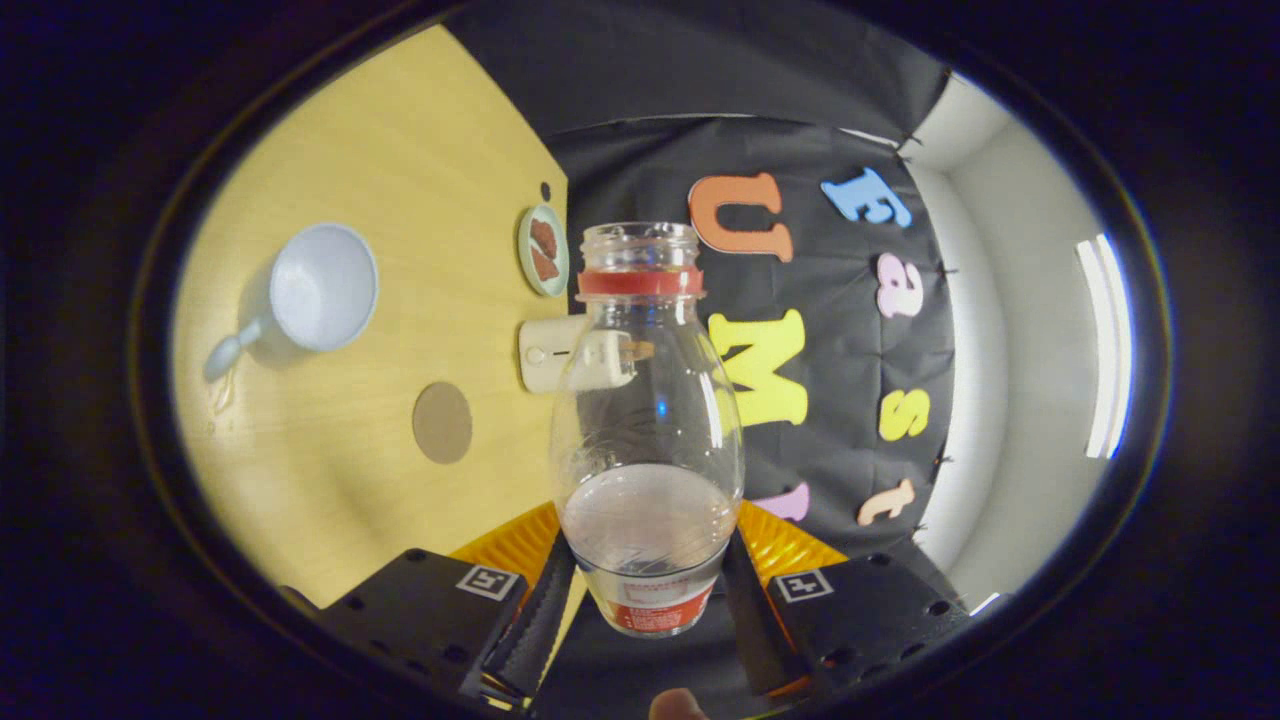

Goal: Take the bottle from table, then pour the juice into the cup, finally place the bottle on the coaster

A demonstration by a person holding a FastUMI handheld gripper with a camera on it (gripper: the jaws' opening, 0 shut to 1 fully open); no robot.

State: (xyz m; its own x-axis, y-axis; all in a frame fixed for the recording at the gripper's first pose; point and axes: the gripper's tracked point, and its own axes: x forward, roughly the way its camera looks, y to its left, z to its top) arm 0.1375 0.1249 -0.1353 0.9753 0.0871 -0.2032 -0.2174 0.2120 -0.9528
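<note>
The gripper point(648, 590) is closed on the lower body of a clear plastic bottle point(648, 430), one finger pressed against each side of it, so the bottle sits clamped between the fingertips and runs forward away from them. The bottle is uncapped, with a red ring around its neck just below the open threaded mouth, and a red and white label near its base between the fingers. A small amount of pale, cloudy liquid pools in the part of the bottle nearest the fingers; the rest of the body is see-through. The view is rolled, so the pale wooden table point(400, 180) appears to the left of the bottle and the black cloth wall of the booth to its right. Beyond the bottle's shoulder, partly seen through the plastic, lies a cream-coloured rectangular device point(545, 355) on the table. Just left of the bottle's body is a round brown coaster point(442, 422), lying flat and bare. Farther left, well apart from the bottle, stands a white cup point(320, 288) with a handle. Near the bottle's mouth, at the table's far edge, is a small pale green plate point(543, 250) with reddish-brown pieces on it.
</note>
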